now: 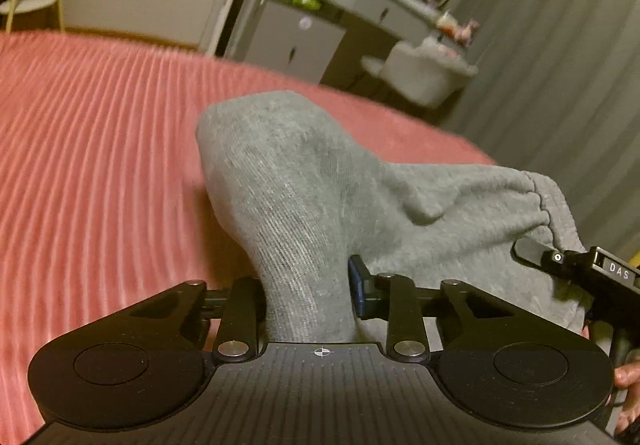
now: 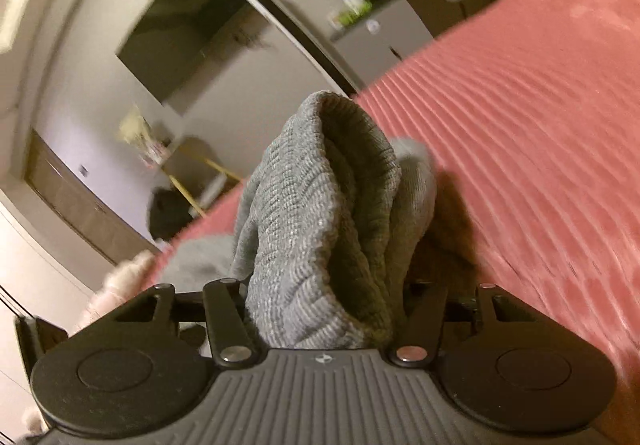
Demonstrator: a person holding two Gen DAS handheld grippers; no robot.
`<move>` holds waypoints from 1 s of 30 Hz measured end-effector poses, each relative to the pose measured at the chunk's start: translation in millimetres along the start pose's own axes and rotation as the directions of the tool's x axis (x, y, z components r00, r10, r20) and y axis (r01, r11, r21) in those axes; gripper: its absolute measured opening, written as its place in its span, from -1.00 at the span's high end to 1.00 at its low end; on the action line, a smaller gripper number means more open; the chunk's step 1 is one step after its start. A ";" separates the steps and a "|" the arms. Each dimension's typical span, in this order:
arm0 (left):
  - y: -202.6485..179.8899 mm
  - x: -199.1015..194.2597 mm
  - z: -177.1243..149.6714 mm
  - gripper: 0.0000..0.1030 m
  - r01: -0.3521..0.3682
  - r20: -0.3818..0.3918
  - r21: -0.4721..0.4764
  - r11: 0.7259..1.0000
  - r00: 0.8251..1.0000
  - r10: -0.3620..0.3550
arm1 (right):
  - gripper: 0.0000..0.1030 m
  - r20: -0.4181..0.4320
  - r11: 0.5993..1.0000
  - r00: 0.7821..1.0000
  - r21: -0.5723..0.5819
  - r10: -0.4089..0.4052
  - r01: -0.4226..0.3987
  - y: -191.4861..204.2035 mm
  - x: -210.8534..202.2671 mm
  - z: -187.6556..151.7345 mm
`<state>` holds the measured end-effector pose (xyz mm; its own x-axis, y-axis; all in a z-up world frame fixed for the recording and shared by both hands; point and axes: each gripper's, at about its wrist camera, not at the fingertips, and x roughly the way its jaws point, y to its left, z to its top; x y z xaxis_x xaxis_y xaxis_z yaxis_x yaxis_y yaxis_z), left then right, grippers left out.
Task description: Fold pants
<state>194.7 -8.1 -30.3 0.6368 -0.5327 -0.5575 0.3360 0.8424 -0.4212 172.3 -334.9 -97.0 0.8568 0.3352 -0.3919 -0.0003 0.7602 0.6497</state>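
The left gripper was squeezed tight on a bunch of the gray pants. The cloth stood up in a hump between its fingers and spread off to the right, where the gathered waistband showed. The tip of the right gripper poked in at that edge, touching the waistband. In its own view, the right gripper was clamped on a thick fold of the pants, and the ribbed cloth rose up in a tall lump. Under the pants lay a bed with a pink ribbed blanket. Past the bed stood a gray cabinet with small things on top, a white chair and gray curtains.
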 end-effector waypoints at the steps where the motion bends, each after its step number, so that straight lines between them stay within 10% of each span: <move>1: -2.9 -1.6 8.1 0.46 0.005 0.019 0.003 1.000 1.000 -0.006 | -0.05 0.023 1.000 1.000 0.002 0.015 -0.015 5.1 -1.4 5.2; 5: -13.5 -6.2 38.8 0.45 0.003 0.076 0.032 0.999 0.997 -0.005 | -0.05 0.071 0.999 0.997 -0.035 0.029 -0.026 19.9 0.9 31.1; 8: -11.1 -4.4 54.8 -0.21 -0.161 0.120 0.010 0.987 0.980 0.159 | -0.30 0.071 1.000 0.997 -0.014 -0.025 0.026 13.7 11.7 49.5; 11: -13.2 -4.6 48.2 -0.63 -0.560 0.183 0.061 0.826 0.820 0.543 | -0.85 0.161 0.928 0.924 -0.089 -0.346 0.363 14.2 11.4 54.3; 13: -13.9 -5.2 31.4 -0.66 -0.540 0.144 0.156 0.827 0.841 0.522 | -0.85 0.206 0.896 0.896 -0.133 -0.393 0.423 11.2 0.1 45.7; 18: -21.9 0.5 -27.4 -0.80 -0.451 0.051 0.165 0.877 0.892 0.449 | -0.85 0.101 0.940 0.943 -0.099 -0.316 0.326 1.2 -5.4 6.6; 24: -24.5 -9.3 -51.5 -0.87 -0.464 0.072 0.071 0.883 0.885 0.460 | -0.81 0.114 0.943 0.951 -0.140 -0.289 0.303 20.9 -10.5 -3.0; 30: -13.9 -32.7 -58.1 -0.88 -0.476 0.094 -0.044 0.878 0.873 0.478 | -0.01 0.064 0.966 0.968 0.114 -0.242 0.234 -13.1 -26.7 -5.4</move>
<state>128.9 -7.1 -47.8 0.7821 -0.0543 -0.6208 -0.0390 0.9900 -0.1358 146.6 -350.8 -98.6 0.8625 0.1047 -0.4951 0.2588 0.7493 0.6095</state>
